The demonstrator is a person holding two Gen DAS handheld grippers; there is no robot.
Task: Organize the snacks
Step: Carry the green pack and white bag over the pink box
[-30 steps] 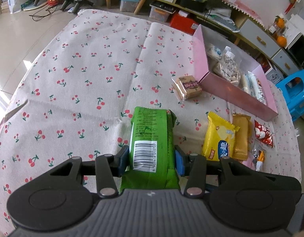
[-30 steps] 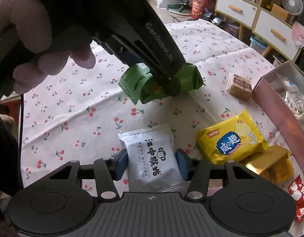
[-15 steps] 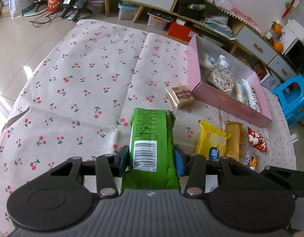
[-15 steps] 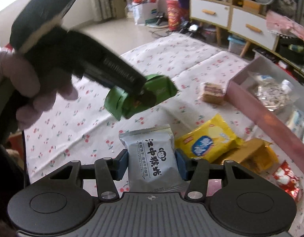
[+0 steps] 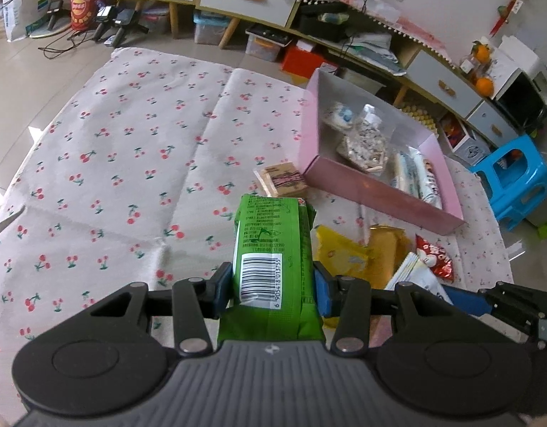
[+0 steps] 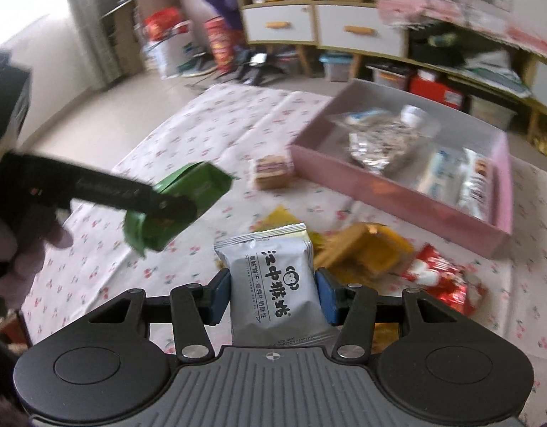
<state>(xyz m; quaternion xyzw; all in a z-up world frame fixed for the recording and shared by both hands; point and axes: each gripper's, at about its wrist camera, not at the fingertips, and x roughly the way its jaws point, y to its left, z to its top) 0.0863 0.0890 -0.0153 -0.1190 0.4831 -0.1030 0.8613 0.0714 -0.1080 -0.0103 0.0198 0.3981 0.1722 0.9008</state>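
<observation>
Both hands have lifted since the earlier frame, and the long pink cardboard tray (image 6: 390, 192) now sits nearer in the right view. Left gripper (image 5: 272, 286) clamps a green foil snack packet (image 5: 273, 249) (barcode side up) above the cherry-print tablecloth (image 5: 131, 149). Right gripper (image 6: 272, 293) pinches a silver-white biscuit sachet (image 6: 273, 284) over the yellow snack bag (image 5: 339, 256) and gold wrapper (image 6: 373, 249).

Green snack pack (image 5: 273, 245); silver-grey biscuit packet (image 6: 273, 284), black lettering; pink box (image 5: 373, 188); white cloth (image 5: 131, 142), red cherry print; yellow packet (image 5: 337, 256); blue stool (image 5: 515, 181).
</observation>
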